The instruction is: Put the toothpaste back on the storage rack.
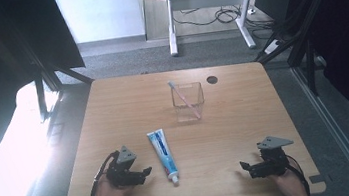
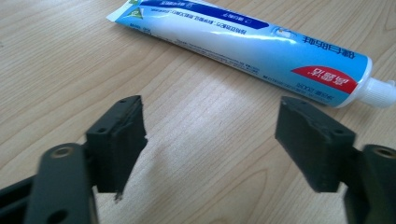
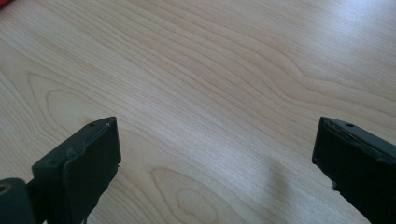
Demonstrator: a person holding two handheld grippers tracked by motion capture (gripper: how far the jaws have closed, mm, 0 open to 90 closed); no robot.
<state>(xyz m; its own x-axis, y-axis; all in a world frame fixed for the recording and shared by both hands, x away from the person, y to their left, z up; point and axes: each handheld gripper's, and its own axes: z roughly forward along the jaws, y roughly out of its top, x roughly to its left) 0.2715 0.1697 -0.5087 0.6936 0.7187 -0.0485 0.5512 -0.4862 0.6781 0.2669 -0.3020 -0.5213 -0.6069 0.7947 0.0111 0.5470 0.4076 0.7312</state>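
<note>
Pale wooden table (image 1: 114, 115) lies under my left gripper (image 2: 210, 135) and right gripper (image 3: 217, 163), both spread wide and empty; blue-and-white toothpaste tube (image 2: 243, 51) lies just beyond my left jaws.

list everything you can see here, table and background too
light wooden table: 1, pale wood grain, centre of the high view, dark round hole near its far edge
clear square plastic cup: 1, transparent, far middle of the table
pink and white toothbrush: 1, leaning inside the cup, head sticking out at the far left
blue and white toothpaste tube: 1, white cap toward the person, lying flat on the near middle, just right of the left gripper
white desk frame: 1, on the floor beyond the table, black cables under it
left gripper: 1, black, near left, jaws open, empty
right gripper: 1, black, near right, jaws open, empty
</note>
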